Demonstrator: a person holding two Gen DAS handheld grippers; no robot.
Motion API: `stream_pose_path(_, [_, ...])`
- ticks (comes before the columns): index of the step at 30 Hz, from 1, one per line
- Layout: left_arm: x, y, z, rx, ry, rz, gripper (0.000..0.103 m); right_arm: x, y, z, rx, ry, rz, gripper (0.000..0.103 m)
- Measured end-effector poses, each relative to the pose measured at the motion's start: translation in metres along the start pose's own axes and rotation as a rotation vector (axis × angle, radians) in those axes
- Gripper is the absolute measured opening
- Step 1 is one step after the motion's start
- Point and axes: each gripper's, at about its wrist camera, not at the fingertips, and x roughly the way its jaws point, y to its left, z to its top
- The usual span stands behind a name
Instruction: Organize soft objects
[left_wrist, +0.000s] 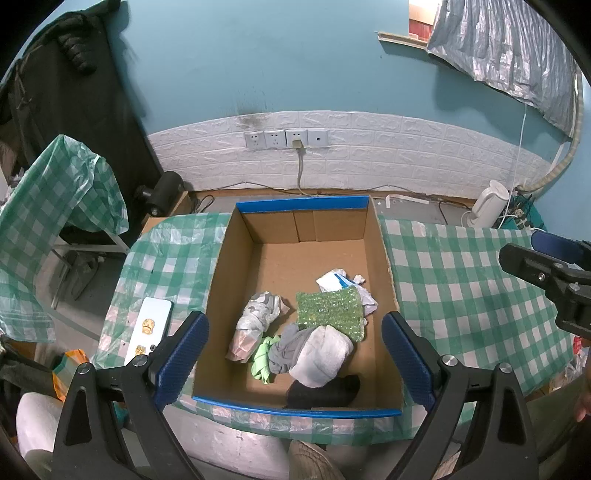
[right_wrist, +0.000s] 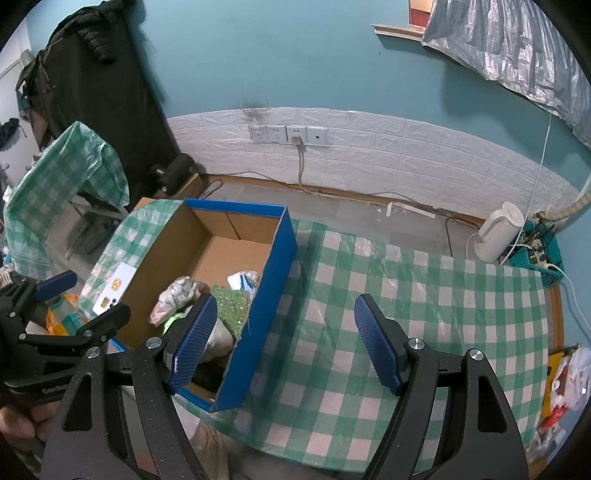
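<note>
Teal wall (left_wrist: 295, 55) with a white brick-pattern strip and a row of outlets (left_wrist: 286, 138) at the back; one outlet holds a plug with a hanging cord. Dark garments (left_wrist: 74, 74) hang at far left.

Left to right:

1. Second stand draped in green-and-white checked plastic (left_wrist: 55, 206), left of the table.
2. White phone-like case (left_wrist: 149, 326) with yellow stickers, lying flat on the checked tablecloth (left_wrist: 461, 288) just beside the box's left wall.
3. Left gripper (left_wrist: 295, 362), blue-padded fingers spread wide, nothing between them; hangs above the near end of the box, tilted downward.
4. Cardboard box (left_wrist: 306, 229) with blue rim tape, open-topped, on the table. The soft objects lie bunched in its near half: a grey-and-white patterned roll (left_wrist: 255, 321) at left; a lime-green cloth (left_wrist: 263, 360); a grey rag (left_wrist: 291, 347); a white bundle (left_wrist: 325, 358); a dark sock-like item (left_wrist: 325, 393) against the near wall; a green sparkly knitted pad (left_wrist: 330, 308); crumpled white material with blue print (left_wrist: 338, 280) behind it. Far half of the box is bare cardboard.
5. Right gripper (right_wrist: 286, 339), fingers well apart and holding nothing; left finger overlaps the box's right wall in the right wrist view, right finger above bare tablecloth.
6. White electric kettle (right_wrist: 498, 232) on the floor near the wall, beside a teal basket (right_wrist: 535, 254) of cables.
7. Silver crinkled sheet (left_wrist: 509, 48) hanging at upper right.
</note>
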Motion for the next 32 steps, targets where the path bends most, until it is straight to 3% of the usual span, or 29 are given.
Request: stream_pose_path(32, [0.0005, 0.0002, -0.0029, 0.0, 0.017, -0.012, 0.096, -0.0001, -0.0012, 0.0002, 0.004, 0.003, -0.001, 0.077])
